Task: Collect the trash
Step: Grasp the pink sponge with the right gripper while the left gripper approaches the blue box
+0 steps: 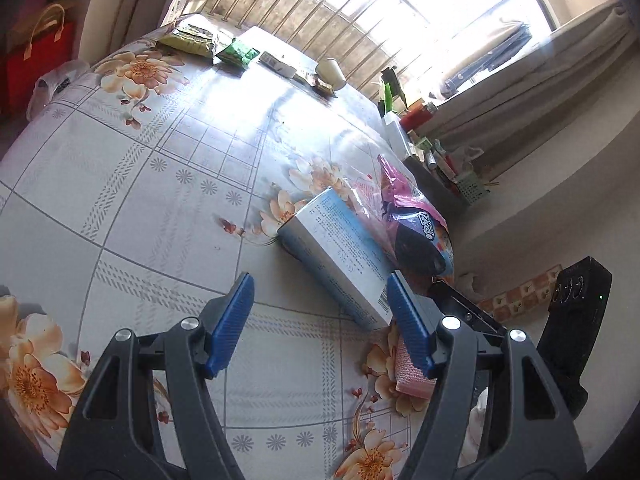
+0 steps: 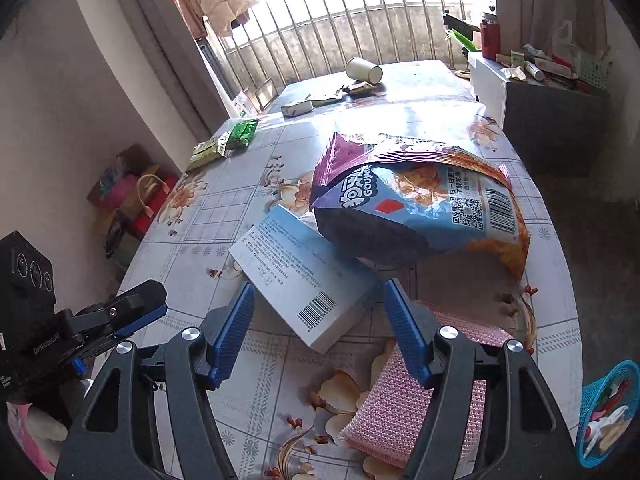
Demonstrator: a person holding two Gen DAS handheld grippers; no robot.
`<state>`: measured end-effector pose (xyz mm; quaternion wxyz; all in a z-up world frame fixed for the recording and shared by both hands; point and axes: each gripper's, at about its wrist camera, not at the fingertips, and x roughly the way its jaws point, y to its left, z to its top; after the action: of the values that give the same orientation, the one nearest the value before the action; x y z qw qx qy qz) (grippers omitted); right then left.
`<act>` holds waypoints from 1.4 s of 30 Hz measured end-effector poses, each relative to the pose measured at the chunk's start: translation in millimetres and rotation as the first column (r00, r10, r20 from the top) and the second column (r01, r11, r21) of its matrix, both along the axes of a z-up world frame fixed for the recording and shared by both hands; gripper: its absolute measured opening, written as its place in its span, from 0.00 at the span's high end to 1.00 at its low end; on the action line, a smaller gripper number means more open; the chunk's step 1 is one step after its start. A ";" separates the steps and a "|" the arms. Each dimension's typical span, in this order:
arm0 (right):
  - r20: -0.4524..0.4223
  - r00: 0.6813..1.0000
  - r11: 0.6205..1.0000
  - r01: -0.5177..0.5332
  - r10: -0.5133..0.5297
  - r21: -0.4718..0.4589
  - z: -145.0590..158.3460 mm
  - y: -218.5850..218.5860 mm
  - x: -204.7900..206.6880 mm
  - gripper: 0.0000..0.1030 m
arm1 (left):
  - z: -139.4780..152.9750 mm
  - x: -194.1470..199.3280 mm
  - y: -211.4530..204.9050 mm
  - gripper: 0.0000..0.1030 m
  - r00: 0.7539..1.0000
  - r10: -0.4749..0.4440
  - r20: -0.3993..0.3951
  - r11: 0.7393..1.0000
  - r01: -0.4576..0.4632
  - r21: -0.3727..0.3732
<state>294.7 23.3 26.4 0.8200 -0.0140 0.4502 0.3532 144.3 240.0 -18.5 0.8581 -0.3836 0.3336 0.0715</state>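
The right gripper [image 2: 316,328] is hanging over the near end of the table [image 2: 560,280] with its blue pads standing wide apart and gripping nothing; the near corner of the box [image 2: 296,276] is lying below the gap between them, with no pad pressing on it. The left gripper [image 1: 320,320] is likewise standing wide and empty, its right pad just beside the box's [image 1: 340,256] near end.

The box is lying flat on the flowered tablecloth, its long axis running diagonally: in the right wrist view from the barcode end near the gripper up and left toward the far left of the table. The snack bag [image 2: 416,204] is resting across the box's far right edge, its long axis lying roughly crosswise to the box, purple top edge pointing away from the gripper. A pink sponge [image 2: 420,392] is lying just beside the box's near corner, under the right pad.

Farther off, green packets [image 2: 228,142] are sitting at the left edge of the table, and a paper cup [image 2: 364,70] is lying on its side at the far end. A blue basket [image 2: 608,412] is showing at the right edge.
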 end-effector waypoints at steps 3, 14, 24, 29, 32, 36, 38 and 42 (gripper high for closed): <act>0.008 1.000 0.998 -0.014 0.015 -0.059 -16.1 23.6 19.3 0.33 | -7.7 -0.7 9.5 0.37 1.000 0.000 -0.005 1.000 -0.001 -0.014; -0.082 0.997 0.999 0.000 -0.003 -0.039 -46.2 44.3 53.0 0.28 | -35.7 -0.8 36.1 0.37 0.999 0.021 -0.038 0.997 -0.024 -0.071; -0.292 0.910 0.954 -0.265 0.295 0.138 -48.1 36.5 -31.3 0.28 | -38.7 -2.1 46.2 0.37 0.998 0.047 -0.045 0.995 -0.050 -0.082; -0.142 0.987 0.997 -0.065 0.069 0.036 -25.1 -18.5 -43.2 0.28 | -35.0 0.1 40.5 0.37 0.998 0.038 -0.050 0.997 -0.041 -0.069; -0.056 0.993 0.994 0.100 -0.102 -0.041 -17.9 -54.3 -32.5 0.26 | -33.3 2.7 33.3 0.37 0.998 0.022 -0.052 0.998 -0.024 -0.055; 0.013 0.986 0.973 0.169 -0.169 -0.159 -23.5 -69.4 -27.7 0.23 | -29.2 17.8 23.2 0.32 0.997 -0.019 -0.078 1.000 0.019 0.004; 0.033 0.988 0.969 0.157 -0.153 -0.193 -29.7 -71.1 -27.5 0.21 | -22.3 26.3 18.8 0.29 0.996 -0.033 -0.081 0.998 0.038 0.058; 0.052 0.991 0.965 0.134 -0.125 -0.225 -43.0 -76.1 -29.7 0.17 | -8.5 43.9 8.4 0.22 0.993 -0.066 -0.093 0.984 0.081 0.161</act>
<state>265.1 -52.8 -16.7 0.8425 -0.0853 0.4724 0.2445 188.2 248.4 -27.0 0.8736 -0.2952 0.3778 0.0840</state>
